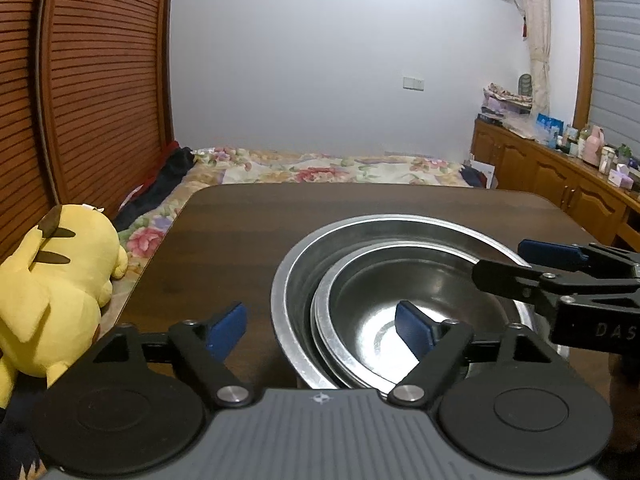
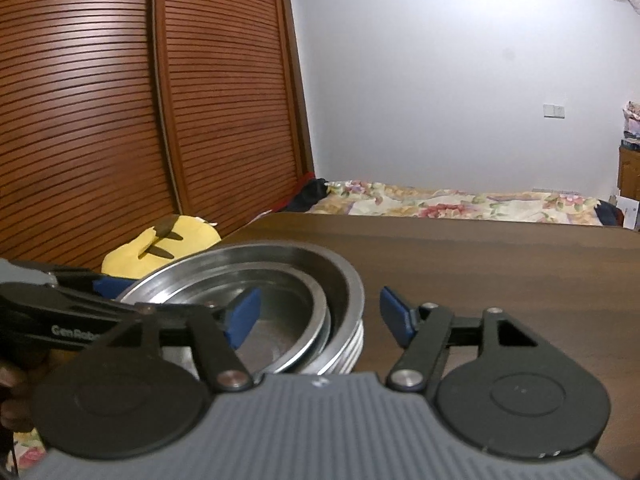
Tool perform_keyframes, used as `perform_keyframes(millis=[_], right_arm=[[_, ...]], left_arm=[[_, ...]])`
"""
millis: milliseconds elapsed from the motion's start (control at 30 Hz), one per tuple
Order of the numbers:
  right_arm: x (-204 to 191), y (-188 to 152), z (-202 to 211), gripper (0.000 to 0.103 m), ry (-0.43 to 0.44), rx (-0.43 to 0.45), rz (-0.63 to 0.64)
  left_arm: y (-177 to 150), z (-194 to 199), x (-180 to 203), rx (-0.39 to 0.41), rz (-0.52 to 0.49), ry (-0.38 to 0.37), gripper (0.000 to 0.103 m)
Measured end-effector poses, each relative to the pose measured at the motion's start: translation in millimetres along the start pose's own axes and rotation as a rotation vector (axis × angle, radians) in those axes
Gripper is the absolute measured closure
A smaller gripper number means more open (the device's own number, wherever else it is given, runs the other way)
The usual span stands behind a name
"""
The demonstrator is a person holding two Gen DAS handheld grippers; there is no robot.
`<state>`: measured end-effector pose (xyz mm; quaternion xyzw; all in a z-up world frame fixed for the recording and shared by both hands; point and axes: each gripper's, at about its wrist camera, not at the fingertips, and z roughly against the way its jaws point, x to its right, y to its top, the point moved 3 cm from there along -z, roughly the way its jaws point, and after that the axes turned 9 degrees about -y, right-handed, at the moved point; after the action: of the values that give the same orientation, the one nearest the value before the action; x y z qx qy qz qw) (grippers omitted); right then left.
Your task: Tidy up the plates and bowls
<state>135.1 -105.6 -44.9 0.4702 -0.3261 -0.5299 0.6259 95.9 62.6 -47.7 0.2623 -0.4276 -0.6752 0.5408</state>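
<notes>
Steel bowls (image 1: 400,280) sitting nested on desk (image 1: 240,232), near side, right of centre.

Left tongs (image 1: 320,330) gaping wide, straddling stack's left rim, gripping nothing. Right tongs (image 2: 320,314) gaping wide too, straddling right rim, empty.

Risks, as judgement: inner bowl (image 1: 400,308) lying off-centre, tilting; one-sided pinch likely sliding it, clattering. Both tongs crowding same stack, so collision possible.

Room: far half of desk lying open. Left desk edge close; yellow plush (image 1: 56,288) and bed (image 1: 320,168) lying beyond.

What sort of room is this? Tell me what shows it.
Most likely a bedroom: a bed with a floral quilt beyond the dark wooden table, a louvred wooden wardrobe, and a yellow plush toy.
</notes>
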Motion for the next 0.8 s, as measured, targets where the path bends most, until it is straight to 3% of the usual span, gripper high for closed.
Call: perform_keyframes(millis=[167,267,400,800], right_arm=[[5,5,11,0.022,-0.011,0.014,-0.017],[10,9,19,0.010,-0.015,0.026,-0.024],[15,16,30,0.000,-0.016,0.043,-0.034],[30,24,62,0.000,-0.088,0.034,-0.047]], left_arm=[[5,10,2,0.020,0.007,0.002,0.006],[8,15,5,0.030,0.003,0.000,0.000],[13,21,9,0.039,0.001,0.001,0.000],[15,37,36,0.043,-0.010,0.016,0.000]])
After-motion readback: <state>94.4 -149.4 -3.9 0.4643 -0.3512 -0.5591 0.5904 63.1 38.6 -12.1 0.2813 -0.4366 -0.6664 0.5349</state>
